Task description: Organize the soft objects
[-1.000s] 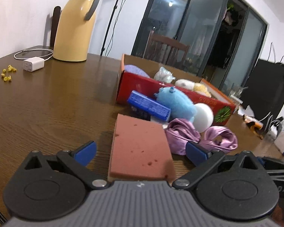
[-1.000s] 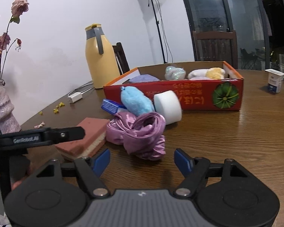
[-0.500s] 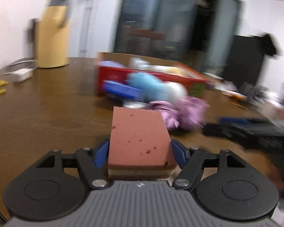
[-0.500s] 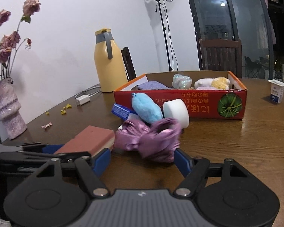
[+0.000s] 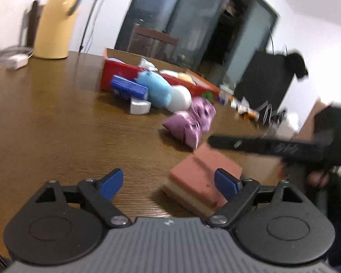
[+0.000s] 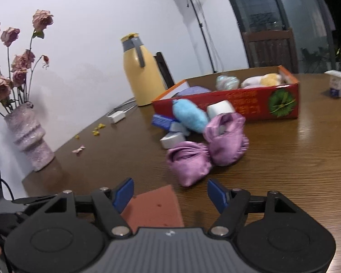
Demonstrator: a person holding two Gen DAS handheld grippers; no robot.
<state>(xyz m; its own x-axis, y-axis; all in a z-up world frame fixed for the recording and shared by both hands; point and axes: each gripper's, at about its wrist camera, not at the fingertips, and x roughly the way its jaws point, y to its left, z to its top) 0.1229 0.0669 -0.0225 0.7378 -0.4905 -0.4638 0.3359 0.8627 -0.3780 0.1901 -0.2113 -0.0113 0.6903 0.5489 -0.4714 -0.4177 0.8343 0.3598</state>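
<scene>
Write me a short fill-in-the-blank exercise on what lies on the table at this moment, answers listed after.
1. The open cardboard box holding soft items has a ____ outer wall.
2. The plush toy lying in front of the box is light ____.
3. The dried roses stand in a ____.
4. The sponge near the left claw has a ____ top face.

Missing words: red; blue; vase; pink
</scene>
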